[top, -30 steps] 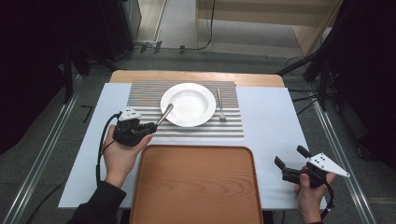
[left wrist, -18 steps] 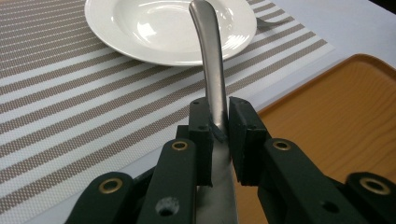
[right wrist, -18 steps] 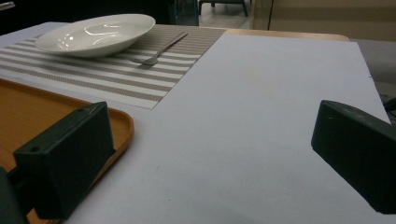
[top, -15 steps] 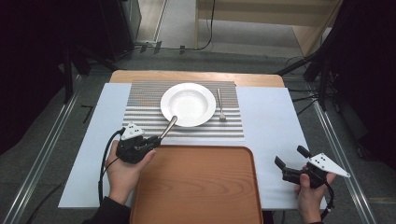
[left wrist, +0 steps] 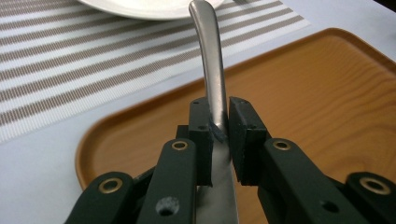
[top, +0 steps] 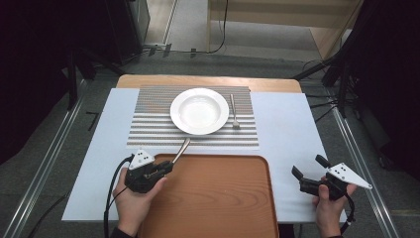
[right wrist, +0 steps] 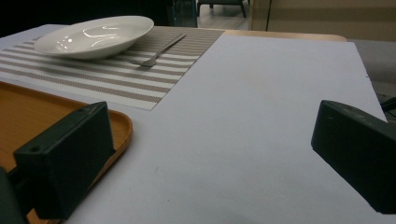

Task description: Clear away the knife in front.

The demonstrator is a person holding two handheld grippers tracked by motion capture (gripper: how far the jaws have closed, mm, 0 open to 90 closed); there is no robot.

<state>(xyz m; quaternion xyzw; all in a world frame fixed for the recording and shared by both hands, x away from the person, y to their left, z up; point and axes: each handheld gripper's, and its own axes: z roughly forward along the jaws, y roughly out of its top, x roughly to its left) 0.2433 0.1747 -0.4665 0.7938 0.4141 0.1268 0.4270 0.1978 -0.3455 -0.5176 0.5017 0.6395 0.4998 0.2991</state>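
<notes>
Pulled back over the tray (top: 218, 198), left gripper (top: 166, 166) grips the knife (top: 181, 150).

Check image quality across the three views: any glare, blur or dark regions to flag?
High view: table evenly lit, surroundings nearly black, white plate bright with little detail. Left gripper view: the metal utensil clamped in the left gripper carries a bright streak of glare; the placemat behind is slightly soft. Right gripper view: right gripper jaws near and blurred, soft highlights on the plate, background dim.
</notes>
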